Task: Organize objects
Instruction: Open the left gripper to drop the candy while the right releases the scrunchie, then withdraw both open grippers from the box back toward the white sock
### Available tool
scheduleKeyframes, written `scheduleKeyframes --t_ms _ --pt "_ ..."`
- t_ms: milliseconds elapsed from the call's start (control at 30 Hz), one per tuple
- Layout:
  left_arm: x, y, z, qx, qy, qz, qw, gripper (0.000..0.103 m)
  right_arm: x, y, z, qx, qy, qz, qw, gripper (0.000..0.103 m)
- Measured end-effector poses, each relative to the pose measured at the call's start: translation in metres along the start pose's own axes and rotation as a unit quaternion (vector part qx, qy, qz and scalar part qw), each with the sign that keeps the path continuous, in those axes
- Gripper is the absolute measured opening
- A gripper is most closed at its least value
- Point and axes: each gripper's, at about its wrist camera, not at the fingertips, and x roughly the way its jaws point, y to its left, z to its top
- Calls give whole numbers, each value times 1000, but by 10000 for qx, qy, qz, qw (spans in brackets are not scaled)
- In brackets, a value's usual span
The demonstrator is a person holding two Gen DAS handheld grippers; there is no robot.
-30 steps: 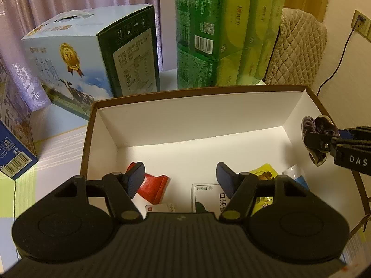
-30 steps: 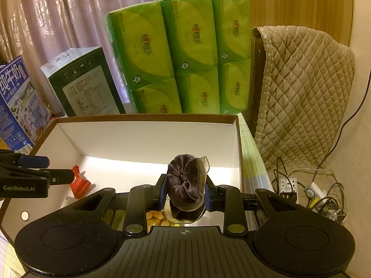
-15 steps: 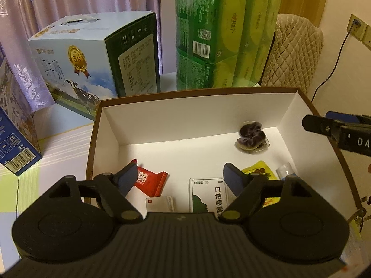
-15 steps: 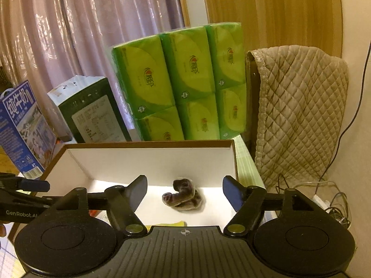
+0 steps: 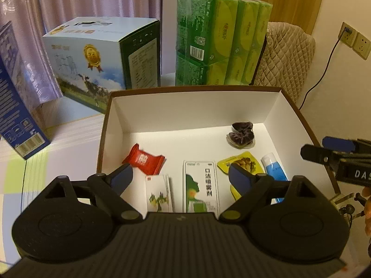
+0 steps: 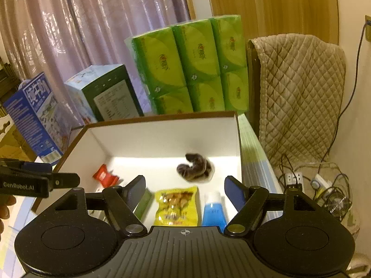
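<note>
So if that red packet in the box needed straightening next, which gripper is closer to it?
The left gripper: it is open, and the red packet lies just beyond its left finger. The right gripper, also open, faces the scrunchie.

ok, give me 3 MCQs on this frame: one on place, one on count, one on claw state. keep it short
1. Where does the dark scrunchie lie?
A. On the box floor near the far right corner
B. On top of the green tissue packs
C. Between the right claw's fingers

2. How many things lie inside the box?
A. Two
B. Six
C. Ten

3. What state is the right claw in?
A. Shut on the scrunchie
B. Shut on the blue tube
C. Open, holding nothing

Answers:
1 A: both views show it resting on the white floor by the back wall.
2 B: scrunchie, red packet, card pack, green-and-white box, yellow snack pouch, blue tube.
3 C: its fingers stand wide apart with only the box contents showing between them.
</note>
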Motion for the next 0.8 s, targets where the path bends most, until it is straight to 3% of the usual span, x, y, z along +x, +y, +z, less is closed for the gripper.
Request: scheduleKeyframes --t_ms 800 --pt "-95 -1 -78 -398 -121 16 9991 88 -72 41 -57 -99 265 339 9990 72"
